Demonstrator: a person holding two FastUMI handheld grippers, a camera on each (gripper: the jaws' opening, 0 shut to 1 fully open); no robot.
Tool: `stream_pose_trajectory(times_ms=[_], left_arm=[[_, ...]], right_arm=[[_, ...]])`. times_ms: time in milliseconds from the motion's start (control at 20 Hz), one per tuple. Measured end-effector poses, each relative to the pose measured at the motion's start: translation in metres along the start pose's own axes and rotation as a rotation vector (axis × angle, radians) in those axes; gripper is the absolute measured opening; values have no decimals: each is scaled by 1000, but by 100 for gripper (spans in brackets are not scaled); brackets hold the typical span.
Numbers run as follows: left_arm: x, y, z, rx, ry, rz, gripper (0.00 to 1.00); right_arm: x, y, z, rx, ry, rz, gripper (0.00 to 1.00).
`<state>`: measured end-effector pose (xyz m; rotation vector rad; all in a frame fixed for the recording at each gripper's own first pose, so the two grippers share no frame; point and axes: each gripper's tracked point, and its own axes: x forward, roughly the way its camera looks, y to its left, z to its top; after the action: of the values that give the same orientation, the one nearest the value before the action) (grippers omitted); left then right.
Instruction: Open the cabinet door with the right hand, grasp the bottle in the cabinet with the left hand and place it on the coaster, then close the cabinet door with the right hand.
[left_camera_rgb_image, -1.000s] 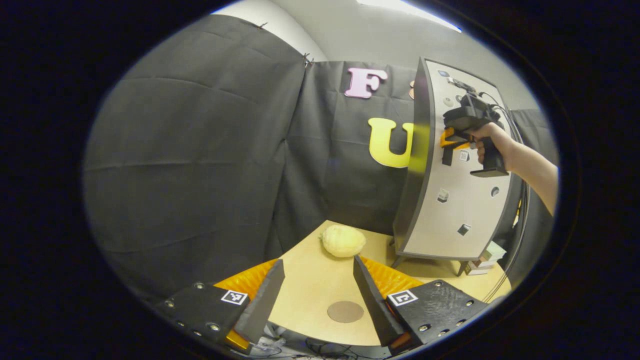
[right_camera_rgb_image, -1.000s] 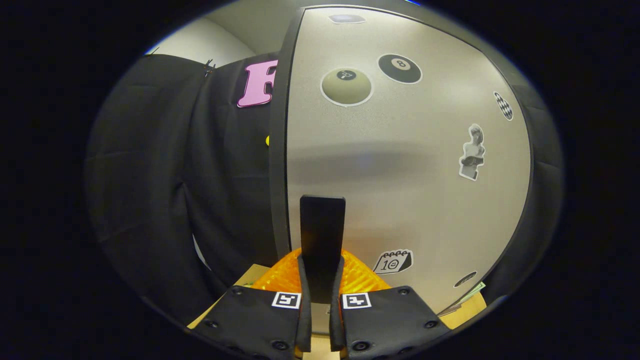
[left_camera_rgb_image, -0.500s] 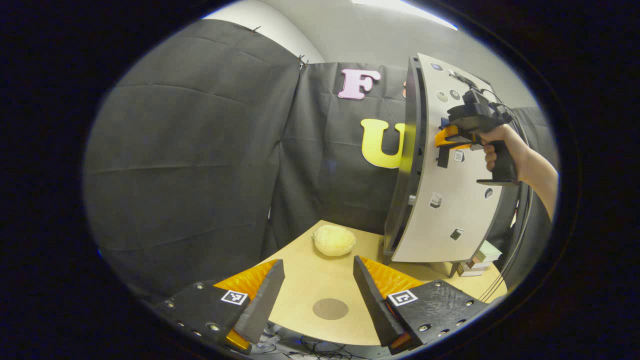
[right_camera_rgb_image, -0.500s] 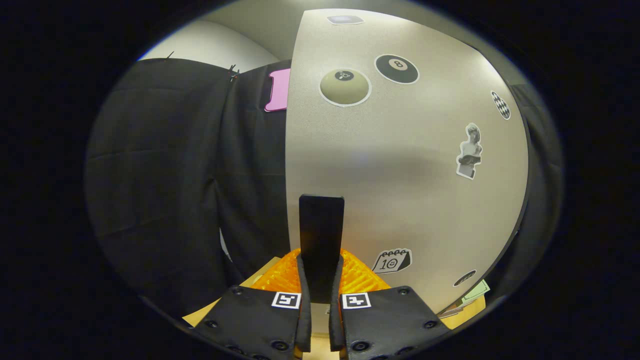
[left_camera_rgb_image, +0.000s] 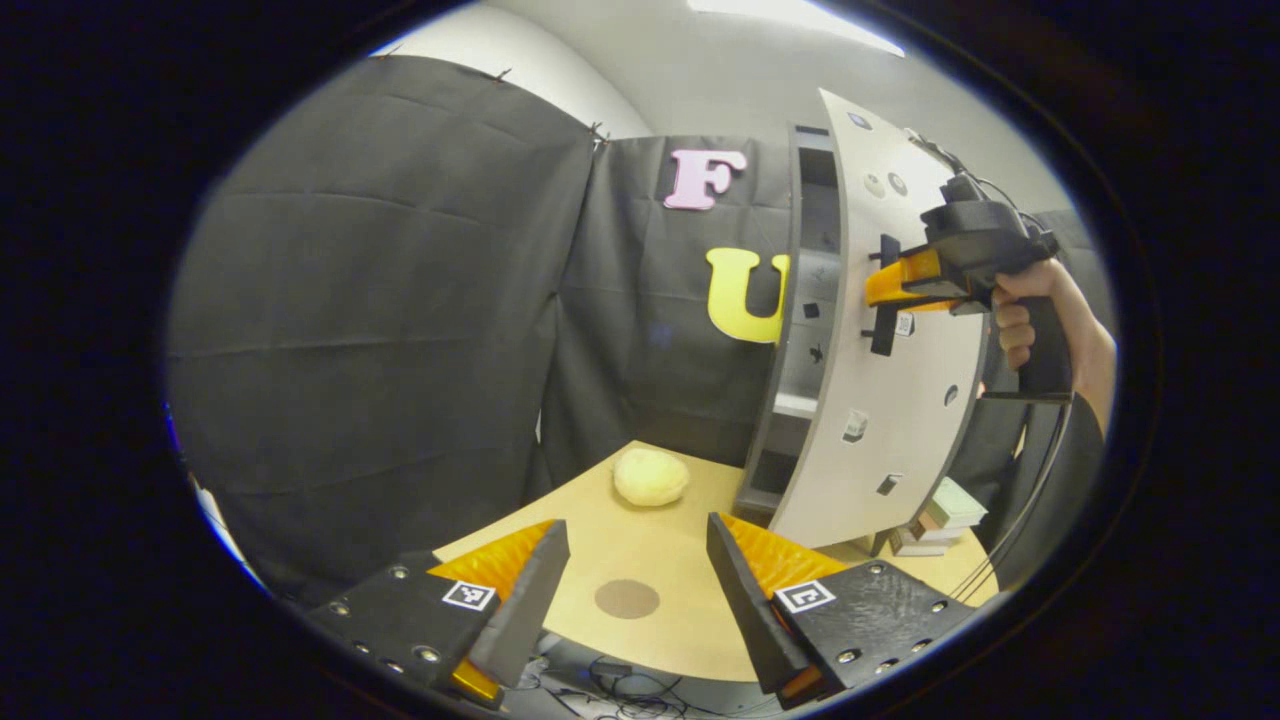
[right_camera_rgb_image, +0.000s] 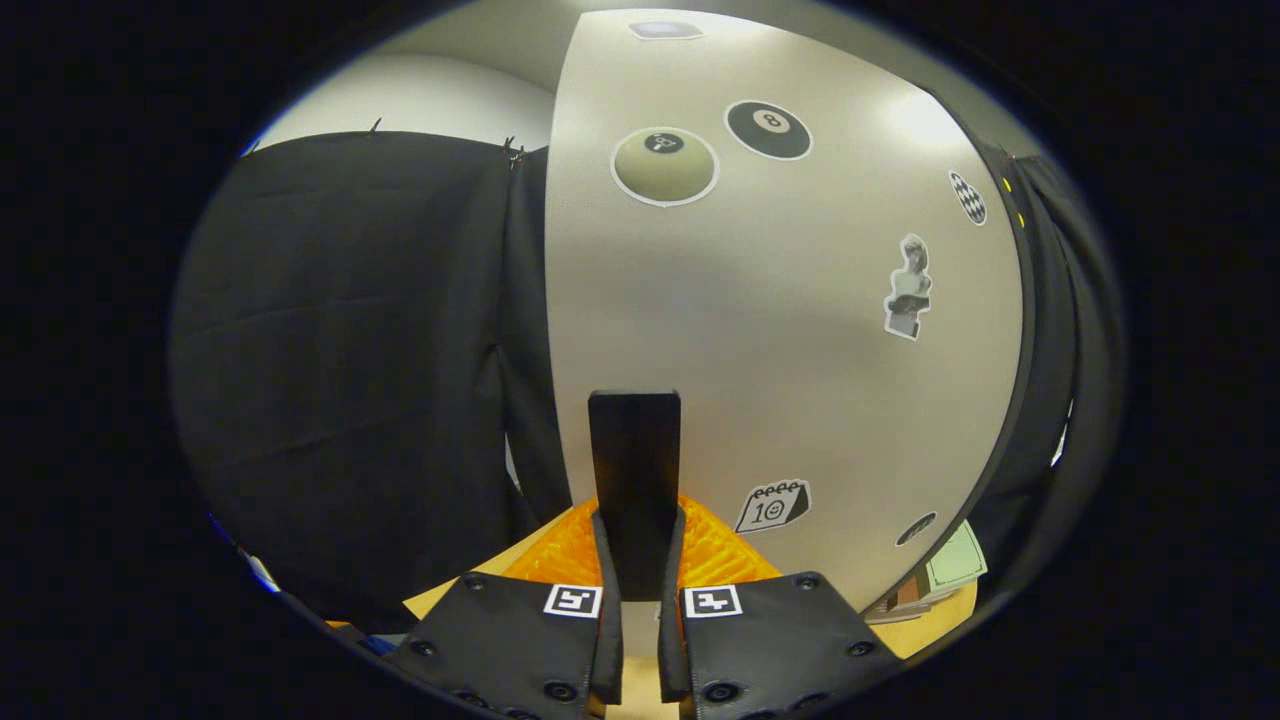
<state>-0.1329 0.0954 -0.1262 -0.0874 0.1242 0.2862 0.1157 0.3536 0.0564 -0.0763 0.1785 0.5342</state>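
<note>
Here the cabinet door (left_camera_rgb_image: 905, 330) stands partly swung out from the cabinet (left_camera_rgb_image: 800, 330), its dark handle (right_camera_rgb_image: 634, 480) pinched between the narrowed right tongs (right_camera_rgb_image: 638, 610), which a hand (left_camera_rgb_image: 1020, 320) holds up at the door's front. Inside, pale shelves show through the gap, and I cannot tell where the bottle is. The left tongs (left_camera_rgb_image: 630, 570) hang wide over the counter (left_camera_rgb_image: 660, 540) above the round coaster (left_camera_rgb_image: 627, 599), with a pale yellow lump (left_camera_rgb_image: 651, 476) lying beyond near the cabinet's foot.
</note>
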Motion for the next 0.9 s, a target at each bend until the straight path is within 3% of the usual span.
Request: stream_pose_trajectory(times_ms=[450, 900], left_arm=[[-59, -46, -13, -2, 34, -4, 83], [-88, -91, -22, 45, 34, -43, 83]], right_arm=[[-7, -5, 0, 29, -16, 63, 16], [-9, -17, 0, 72, -45, 37, 16]])
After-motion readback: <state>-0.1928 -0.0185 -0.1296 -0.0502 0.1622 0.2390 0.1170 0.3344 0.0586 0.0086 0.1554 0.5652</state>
